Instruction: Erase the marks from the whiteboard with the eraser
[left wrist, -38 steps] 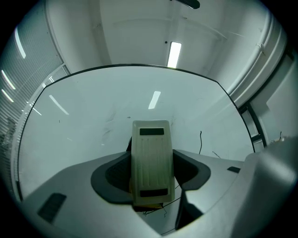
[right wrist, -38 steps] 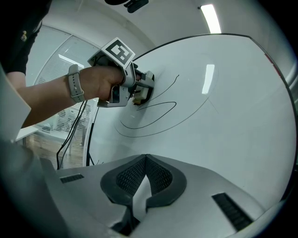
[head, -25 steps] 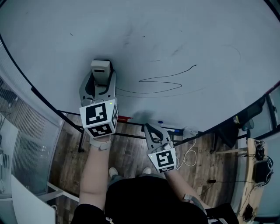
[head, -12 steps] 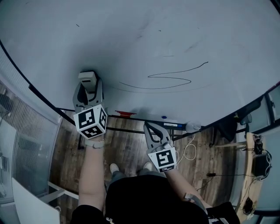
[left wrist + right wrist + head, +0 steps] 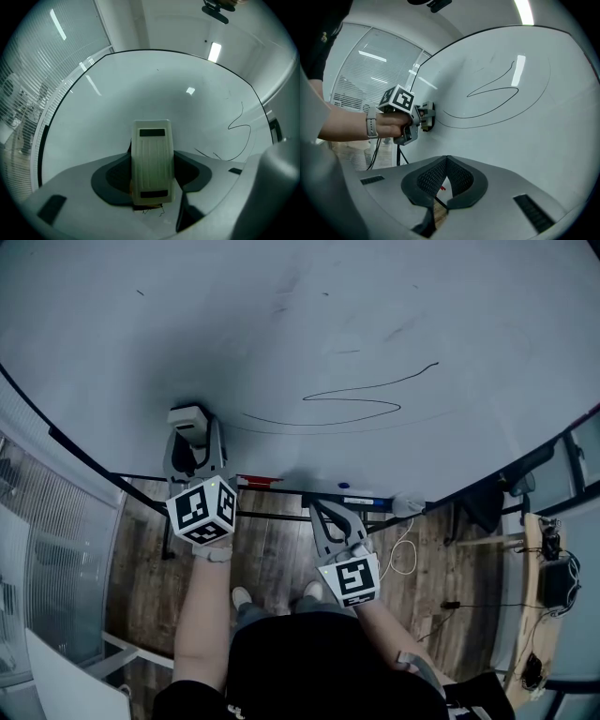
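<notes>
The left arm reaches forward, its gripper [image 5: 193,441] pinching a ribbed, cream plastic eraser [image 5: 151,159] against the glossy whiteboard [image 5: 394,306], left of the thin looping marks [image 5: 367,397]. The right gripper [image 5: 327,510] is held lower by the board's bottom edge, its textured jaws pressed together on nothing.

Grey L claw [image 5: 193,427], R claw [image 5: 322,510]; blk shirt [image 5: 319,662].

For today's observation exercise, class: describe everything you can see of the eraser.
The eraser is a pale cream, plastic-looking block with a ribbed back and a dark rectangular patch near each end. The left tongs grip its sides, its face seemingly against the whiteboard, left of the black line.
</notes>
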Motion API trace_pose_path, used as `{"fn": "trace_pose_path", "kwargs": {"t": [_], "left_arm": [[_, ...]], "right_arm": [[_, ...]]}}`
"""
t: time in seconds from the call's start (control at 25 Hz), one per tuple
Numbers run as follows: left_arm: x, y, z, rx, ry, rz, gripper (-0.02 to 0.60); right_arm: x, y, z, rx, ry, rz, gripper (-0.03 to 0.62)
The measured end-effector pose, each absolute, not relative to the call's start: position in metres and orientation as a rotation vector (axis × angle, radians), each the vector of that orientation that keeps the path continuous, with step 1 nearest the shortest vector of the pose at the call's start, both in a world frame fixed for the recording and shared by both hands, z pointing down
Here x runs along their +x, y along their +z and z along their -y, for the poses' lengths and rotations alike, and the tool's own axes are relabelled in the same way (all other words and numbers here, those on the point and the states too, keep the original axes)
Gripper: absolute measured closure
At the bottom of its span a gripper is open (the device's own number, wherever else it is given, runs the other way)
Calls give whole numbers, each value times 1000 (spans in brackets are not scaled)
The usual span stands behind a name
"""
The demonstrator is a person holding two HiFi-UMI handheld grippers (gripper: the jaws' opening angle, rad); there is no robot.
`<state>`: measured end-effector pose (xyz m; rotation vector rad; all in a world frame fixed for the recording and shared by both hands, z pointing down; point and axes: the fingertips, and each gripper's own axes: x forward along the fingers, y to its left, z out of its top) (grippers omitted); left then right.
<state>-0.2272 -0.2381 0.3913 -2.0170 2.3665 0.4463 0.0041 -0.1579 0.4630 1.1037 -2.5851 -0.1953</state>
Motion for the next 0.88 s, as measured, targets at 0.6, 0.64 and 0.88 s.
{"fn": "trace_pose_path", "kwargs": {"t": [0.6, 0.64, 0.88], "left_arm": [[-50, 430, 255, -2312, 64, -2061, 324], [-51, 430, 255, -2304, 51, -2064, 324], [-118, 409, 253, -2163, 83, -2199, 319]], "right_arm": [[46, 460, 175, 1137, -187, 2585, 568], [48, 459, 177, 1140, -186, 2586, 568], [46, 458, 180, 1127, -195, 2605, 568]]}}
